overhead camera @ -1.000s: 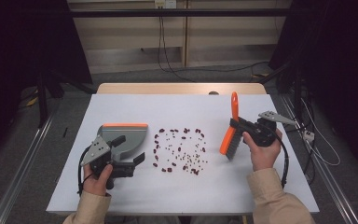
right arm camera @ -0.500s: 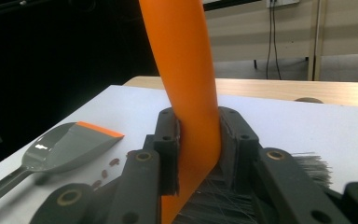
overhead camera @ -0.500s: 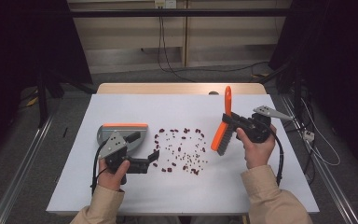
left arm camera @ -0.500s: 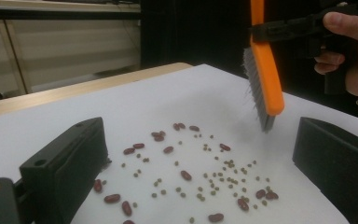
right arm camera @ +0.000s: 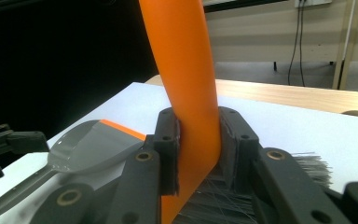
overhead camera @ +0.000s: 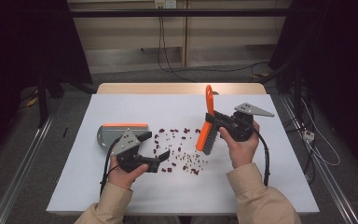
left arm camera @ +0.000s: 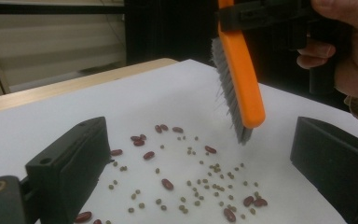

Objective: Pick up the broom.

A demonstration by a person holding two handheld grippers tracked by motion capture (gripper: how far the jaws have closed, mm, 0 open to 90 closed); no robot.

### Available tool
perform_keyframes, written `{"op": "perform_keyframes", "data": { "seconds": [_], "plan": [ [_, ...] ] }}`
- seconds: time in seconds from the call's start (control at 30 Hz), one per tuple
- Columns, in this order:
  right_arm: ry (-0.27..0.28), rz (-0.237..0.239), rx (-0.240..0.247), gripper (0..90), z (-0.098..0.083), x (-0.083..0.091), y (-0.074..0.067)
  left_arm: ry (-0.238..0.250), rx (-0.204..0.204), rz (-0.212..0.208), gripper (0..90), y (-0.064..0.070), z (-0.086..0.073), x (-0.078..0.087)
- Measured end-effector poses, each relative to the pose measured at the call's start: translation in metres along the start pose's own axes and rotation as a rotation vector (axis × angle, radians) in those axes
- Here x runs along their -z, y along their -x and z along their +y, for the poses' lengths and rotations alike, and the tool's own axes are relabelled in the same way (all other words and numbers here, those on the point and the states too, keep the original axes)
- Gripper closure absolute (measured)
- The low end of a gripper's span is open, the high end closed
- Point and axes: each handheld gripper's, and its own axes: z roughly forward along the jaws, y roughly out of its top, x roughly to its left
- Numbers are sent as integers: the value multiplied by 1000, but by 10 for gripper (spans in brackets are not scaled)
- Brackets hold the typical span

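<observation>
On the white counter [overhead camera: 270, 186] lies one grey dustpan [overhead camera: 108, 135] with an orange edge, near the left side, with nothing visible in it. Just beside it, toward the middle, red beans [overhead camera: 173, 144] and smaller greenish ones [left arm camera: 200, 186] lie scattered loose, too many to count exactly. The left gripper [overhead camera: 153, 150] sits low at the near left edge of the scatter, its fingers [left arm camera: 70, 163] wide apart and holding nothing. The right gripper [overhead camera: 213, 122] has its fingers [right arm camera: 168, 149] clamped on the handle of one orange brush [overhead camera: 206, 126], held tilted, bristles down just above the beans at the scatter's right side.
</observation>
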Motion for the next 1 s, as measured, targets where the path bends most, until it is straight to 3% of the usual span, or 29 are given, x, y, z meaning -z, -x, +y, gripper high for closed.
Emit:
{"op": "perform_keyframes", "data": {
  "seconds": [0.13,0.37,0.6,0.77,0.93,1.0],
  "plan": [
    [-3,17,9,710,0,-7,-9,-17,-1,-4,74,2,-1,-5],
    [-14,39,16,710,-1,-18,-20,-33,38,-39,147,5,0,-12],
    [-34,63,45,710,-3,-30,-36,-87,72,-72,222,10,-2,-21],
    [-33,93,48,710,-3,-36,-47,-128,75,-62,279,12,-4,-27],
    [-42,105,85,710,0,-41,-61,-156,83,-51,424,13,-7,-32],
    [-47,108,89,710,1,-42,-63,-165,87,-40,438,12,-8,-32]
  ]
}}
